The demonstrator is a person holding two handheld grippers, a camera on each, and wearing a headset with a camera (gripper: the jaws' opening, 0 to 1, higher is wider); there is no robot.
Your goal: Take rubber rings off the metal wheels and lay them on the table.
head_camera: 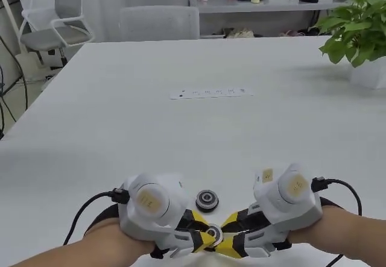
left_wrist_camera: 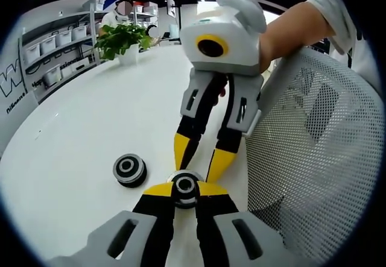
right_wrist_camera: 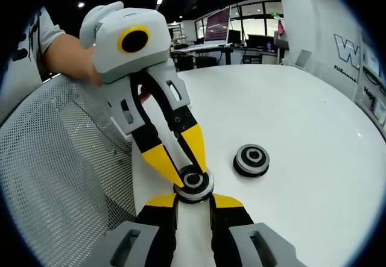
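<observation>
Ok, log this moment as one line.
left gripper: shut on small metal wheel with black rubber ring | right gripper: shut on same wheel | second ringed wheel: flat on white table

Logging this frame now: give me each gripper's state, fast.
Left gripper: shut on the wheel.
Right gripper: at the same wheel; grip cannot be told.

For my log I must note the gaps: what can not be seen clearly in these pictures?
Head view: held wheel mostly hidden by the yellow fingers.
Head view: print on the paper strip too small.
Head view: plant pot cut off by the right edge.
</observation>
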